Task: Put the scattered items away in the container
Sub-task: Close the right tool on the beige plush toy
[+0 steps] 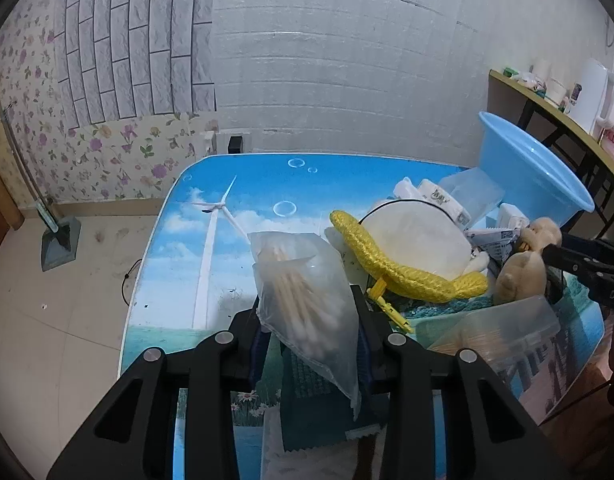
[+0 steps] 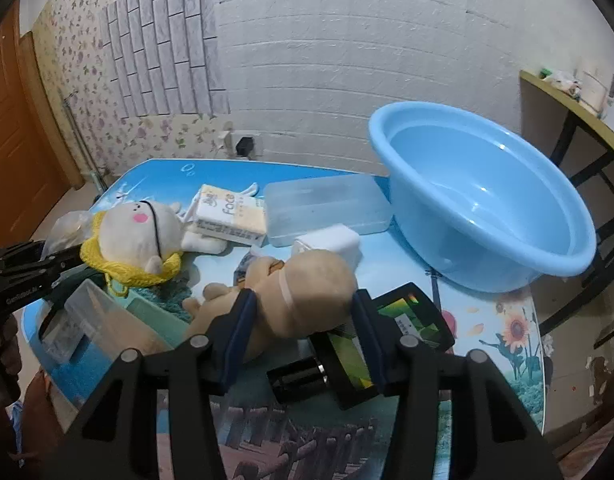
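Holding two items, none binned yet. My left gripper (image 1: 309, 320) is clamped on the swab bag (image 1: 303, 296), low centre of its view. My right gripper (image 2: 303, 320) pinches the tan plush (image 2: 307, 292), centre of its view. Basin (image 2: 547, 264), right of frame: empty, as far as I see. Left on the table (image 2: 487, 332): yellow-haired doll (image 2: 135, 232), tissue pack (image 2: 227, 216), clear box (image 2: 327, 208), black case (image 2: 407, 320).

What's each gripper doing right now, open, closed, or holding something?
Left gripper: shut on the bag of cotton swabs.
Right gripper: shut on the tan plush toy.
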Demonstrator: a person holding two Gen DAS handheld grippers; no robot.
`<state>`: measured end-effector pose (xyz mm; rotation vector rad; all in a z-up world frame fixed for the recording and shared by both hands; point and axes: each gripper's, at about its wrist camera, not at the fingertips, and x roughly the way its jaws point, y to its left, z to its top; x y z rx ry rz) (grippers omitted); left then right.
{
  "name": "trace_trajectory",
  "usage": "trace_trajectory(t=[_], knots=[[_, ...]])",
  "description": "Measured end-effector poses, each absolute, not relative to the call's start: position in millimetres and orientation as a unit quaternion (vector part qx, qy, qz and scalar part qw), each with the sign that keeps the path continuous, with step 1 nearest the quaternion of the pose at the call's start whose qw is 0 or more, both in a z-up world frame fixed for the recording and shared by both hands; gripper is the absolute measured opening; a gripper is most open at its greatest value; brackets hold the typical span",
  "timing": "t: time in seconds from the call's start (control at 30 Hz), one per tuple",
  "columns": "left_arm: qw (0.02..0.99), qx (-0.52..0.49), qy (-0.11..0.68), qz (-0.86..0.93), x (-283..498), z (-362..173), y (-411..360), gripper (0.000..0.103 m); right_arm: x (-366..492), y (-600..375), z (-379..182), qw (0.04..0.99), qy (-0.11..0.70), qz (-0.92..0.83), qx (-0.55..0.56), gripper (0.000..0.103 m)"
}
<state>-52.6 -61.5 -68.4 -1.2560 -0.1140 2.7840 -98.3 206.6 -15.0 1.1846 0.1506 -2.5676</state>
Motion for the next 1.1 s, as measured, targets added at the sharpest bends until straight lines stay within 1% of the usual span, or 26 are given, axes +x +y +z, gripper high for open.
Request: trace_trajectory(t=[0.13,0.27,0.37,0.53,0.6,0.63,0.67,0.8,0.87,1.1], knots=[[0.041,-0.406,-0.037,0.912,-49,-64,-60,0.035,-96,212,-17,0.155,0.037,-0.893,0.42,0.047],[0.037,-0.404,-0.037,0.913,-45,-62,-61,0.035,-93,217,-14,0.157,0.027,-0.896,0.415,0.037],[0.036,-0.402,-0.037,0.914,-44,-60,-60,0.035,-90,218,-9,0.162,0.027,-0.897,0.41,0.031],[0.035,-0.397,-0.034,0.916,-42,-56,-59,0.035,-91,223,-8,0.163,0.017,-0.893,0.418,0.031],[0.034,-0.398,-0.034,0.916,-42,-57,-59,0.035,-91,225,-9,0.155,0.02,-0.893,0.422,0.041],[0.034,-0.398,-0.035,0.916,-42,-57,-59,0.035,-91,225,-10,0.153,0.02,-0.894,0.421,0.058],[0.034,-0.399,-0.035,0.916,-41,-57,-59,0.035,-91,226,-10,0.153,0.018,-0.894,0.422,0.071],[0.035,-0.4,-0.035,0.915,-41,-58,-59,0.035,-94,229,-12,0.155,-0.006,-0.892,0.424,0.078],[0.035,-0.401,-0.035,0.915,-40,-58,-59,0.035,-96,229,-15,0.158,-0.018,-0.89,0.426,0.086],[0.034,-0.404,-0.041,0.913,-43,-61,-62,0.035,-111,224,-29,0.166,-0.059,-0.877,0.447,0.087]])
